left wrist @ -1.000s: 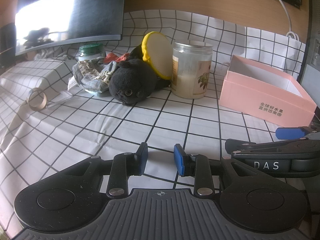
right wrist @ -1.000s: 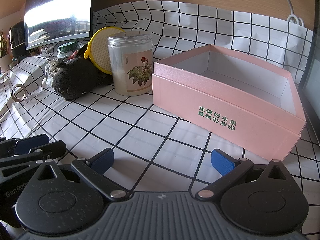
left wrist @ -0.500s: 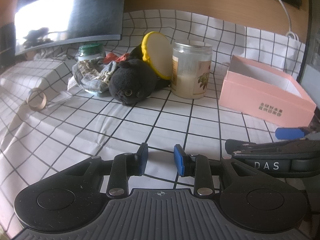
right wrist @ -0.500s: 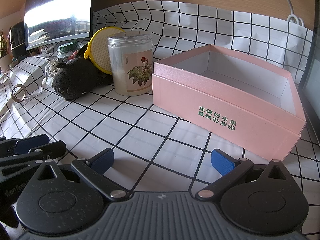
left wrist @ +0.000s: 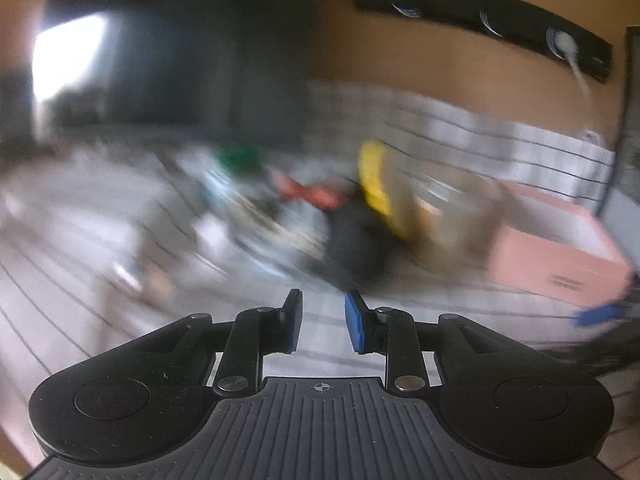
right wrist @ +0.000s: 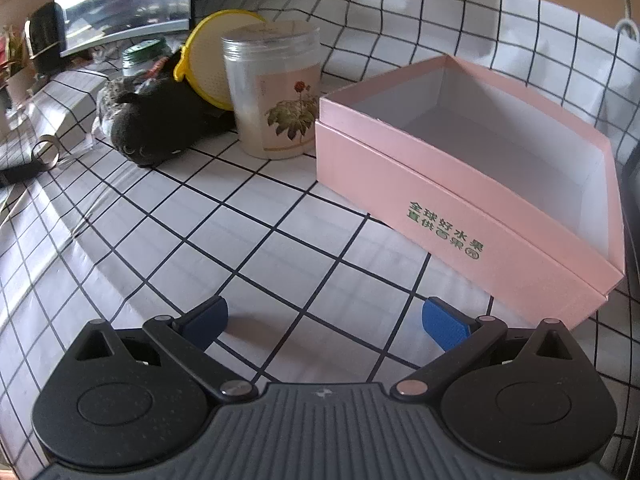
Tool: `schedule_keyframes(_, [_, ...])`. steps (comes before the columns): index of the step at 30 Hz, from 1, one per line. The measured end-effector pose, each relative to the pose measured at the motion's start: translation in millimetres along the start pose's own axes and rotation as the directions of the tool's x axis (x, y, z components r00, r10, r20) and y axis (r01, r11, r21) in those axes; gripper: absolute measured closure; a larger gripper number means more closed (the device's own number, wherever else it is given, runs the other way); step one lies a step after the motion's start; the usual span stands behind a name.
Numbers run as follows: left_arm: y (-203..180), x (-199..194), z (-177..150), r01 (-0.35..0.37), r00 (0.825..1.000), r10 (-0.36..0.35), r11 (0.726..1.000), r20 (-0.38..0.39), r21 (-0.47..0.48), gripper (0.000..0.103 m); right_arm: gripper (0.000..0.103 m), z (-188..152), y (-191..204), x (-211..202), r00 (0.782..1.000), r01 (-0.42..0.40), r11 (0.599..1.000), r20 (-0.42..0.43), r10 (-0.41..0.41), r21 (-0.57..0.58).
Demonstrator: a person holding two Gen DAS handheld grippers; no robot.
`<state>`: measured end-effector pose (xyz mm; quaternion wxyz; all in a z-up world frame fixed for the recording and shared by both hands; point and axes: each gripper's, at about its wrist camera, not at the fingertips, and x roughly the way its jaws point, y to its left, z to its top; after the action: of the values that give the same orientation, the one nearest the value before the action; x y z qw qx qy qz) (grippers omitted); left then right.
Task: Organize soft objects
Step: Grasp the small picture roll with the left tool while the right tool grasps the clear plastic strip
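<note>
Two grippers are both empty: the left gripper (left wrist: pixel 322 322) has its fingers close together with a small gap, and the right gripper (right wrist: pixel 325 322) has its fingers spread wide. The black plush toy (right wrist: pixel 160 120) lies far ahead and to the left of the right fingers, touching the jar (right wrist: pixel 274 88). The pink box (right wrist: pixel 472 184) stands ahead to their right; the left view is blurred, with the plush toy (left wrist: pixel 356 244) ahead of the fingers.
</note>
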<state>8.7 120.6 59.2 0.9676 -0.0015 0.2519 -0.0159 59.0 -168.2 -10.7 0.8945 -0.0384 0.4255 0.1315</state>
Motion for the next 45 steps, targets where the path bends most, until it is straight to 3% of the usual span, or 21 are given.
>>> schedule_keyframes(2, [31, 1, 14, -0.064, 0.998, 0.062, 0.996, 0.024, 0.064, 0.074, 0.000, -1, 3, -1, 1.000, 0.024, 0.999, -0.004, -0.024, 0.026])
schedule_keyframes(4, [62, 10, 25, -0.089, 0.996, 0.089, 0.989, -0.002, 0.123, 0.075, 0.000, -4, 7, -3, 0.999, 0.053, 0.997, -0.005, -0.053, 0.056])
schedule_keyframes(7, [102, 35, 33, -0.033, 0.989, 0.054, 0.988, -0.137, 0.149, 0.075, 0.000, -8, 13, -6, 0.998, 0.067, 0.995, -0.010, -0.066, 0.071])
schedule_keyframes(10, [130, 53, 33, 0.055, 0.977, -0.037, 0.995, -0.208, 0.083, 0.075, 0.000, -5, 21, -7, 0.998, 0.048, 0.998, -0.042, -0.046, 0.046])
schedule_keyframes(14, [143, 69, 31, 0.102, 0.969, -0.084, 0.993, -0.231, 0.064, 0.073, 0.000, 3, 33, -7, 0.993, 0.048, 0.997, -0.109, -0.040, 0.065])
schedule_keyframes(19, [153, 88, 30, 0.153, 0.955, -0.142, 0.988, -0.262, 0.025, 0.074, 0.000, 5, 71, -21, 0.996, 0.076, 0.997, -0.036, -0.076, 0.001])
schedule_keyframes(26, [161, 108, 29, 0.202, 0.933, -0.204, 0.979, -0.298, -0.036, 0.078, 0.000, 26, 121, -25, 1.000, 0.001, 0.996, 0.008, 0.000, -0.088])
schedule_keyframes(30, [171, 98, 25, 0.169, 0.944, -0.190, 0.980, -0.271, -0.100, 0.079, 0.000, 45, 159, -22, 0.995, 0.015, 0.985, 0.101, 0.003, -0.172])
schedule_keyframes(34, [193, 72, 26, 0.143, 0.963, -0.182, 0.970, -0.201, -0.195, 0.079, 0.001, 69, 194, -7, 0.984, -0.047, 0.970, 0.155, 0.086, -0.239])
schedule_keyframes(38, [213, 40, 30, 0.118, 0.972, -0.160, 0.965, -0.171, -0.234, 0.079, 0.019, 91, 225, 22, 0.970, -0.149, 0.943, 0.144, 0.198, -0.296])
schedule_keyframes(42, [227, 13, 25, 0.082, 0.977, -0.123, 0.972, -0.175, -0.221, 0.079, 0.020, 111, 254, 55, 0.958, -0.198, 0.922, 0.132, 0.254, -0.333])
schedule_keyframes(45, [237, 0, 18, 0.055, 0.977, -0.106, 0.964, -0.185, -0.262, 0.079, 0.020, 117, 266, 72, 0.952, -0.222, 0.905, 0.120, 0.282, -0.364])
